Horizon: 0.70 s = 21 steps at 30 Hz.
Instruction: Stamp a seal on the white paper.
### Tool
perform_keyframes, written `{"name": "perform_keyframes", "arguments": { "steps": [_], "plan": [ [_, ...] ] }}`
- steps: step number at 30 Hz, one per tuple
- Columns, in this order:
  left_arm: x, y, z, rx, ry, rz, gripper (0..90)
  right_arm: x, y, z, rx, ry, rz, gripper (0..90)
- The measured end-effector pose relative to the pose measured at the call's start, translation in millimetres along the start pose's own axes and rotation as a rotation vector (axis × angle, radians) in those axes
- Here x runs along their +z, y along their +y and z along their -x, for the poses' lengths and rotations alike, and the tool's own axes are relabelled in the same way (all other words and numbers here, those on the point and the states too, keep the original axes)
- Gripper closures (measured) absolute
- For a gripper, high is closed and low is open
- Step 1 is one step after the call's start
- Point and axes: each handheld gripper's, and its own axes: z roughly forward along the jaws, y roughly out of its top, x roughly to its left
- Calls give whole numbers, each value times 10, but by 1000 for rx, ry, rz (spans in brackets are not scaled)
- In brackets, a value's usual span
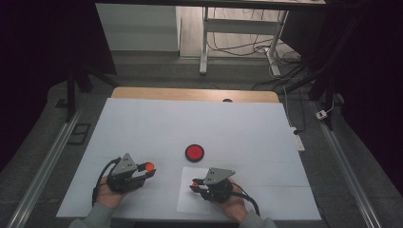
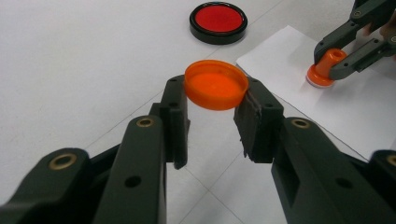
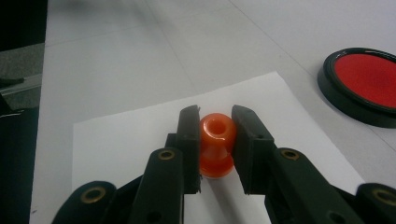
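We count two grippers: the left gripper (image 1: 148,170) and the right gripper (image 1: 194,185). We count two hands, a left hand (image 1: 110,194) and a right hand (image 1: 233,205). We count one orange cap (image 2: 215,84), one orange stamp (image 3: 216,145), one round red ink pad in a black case (image 1: 194,152), one sheet of white paper (image 1: 187,202) and one white-covered table (image 1: 190,123).

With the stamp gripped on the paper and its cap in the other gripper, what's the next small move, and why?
Probably lift the orange stamp off the sheet of paper: the right gripper is shut on its neck, its base against the sheet, while the left gripper holds the orange cap aside.
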Motion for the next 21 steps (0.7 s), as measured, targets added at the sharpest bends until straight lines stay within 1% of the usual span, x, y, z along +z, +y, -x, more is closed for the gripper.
{"name": "perform_keyframes", "arguments": {
  "steps": [2,4,5,6,7,9,10,11,13,14,15,21],
  "plan": [
    [2,-3,-5,-2,1,0,655,-6,6,10,9,1,-3,724],
    [2,-4,-10,-1,1,-1,655,-18,10,26,22,6,14,724],
    [2,-4,-12,-1,0,0,655,-47,24,39,34,13,44,724],
    [2,-4,-13,-2,0,1,655,-96,49,61,62,24,82,724],
    [2,-4,-14,-2,0,0,655,-117,62,68,72,30,99,724],
    [5,-3,-13,-2,-1,-2,655,-154,87,71,81,35,116,724],
    [6,-4,-12,0,0,-2,655,-172,97,73,82,36,117,724],
    [6,-3,-10,-1,0,-2,655,-190,107,79,81,27,119,724],
    [4,-2,-9,0,-1,-1,655,-210,122,89,97,32,142,724],
    [4,-1,-9,-1,-1,0,655,-227,129,97,93,30,136,724],
    [5,-1,-8,0,-1,-1,655,-239,134,101,93,24,138,724],
    [5,-1,-4,-1,0,0,655,-261,146,110,99,24,150,724]
  ]
}}
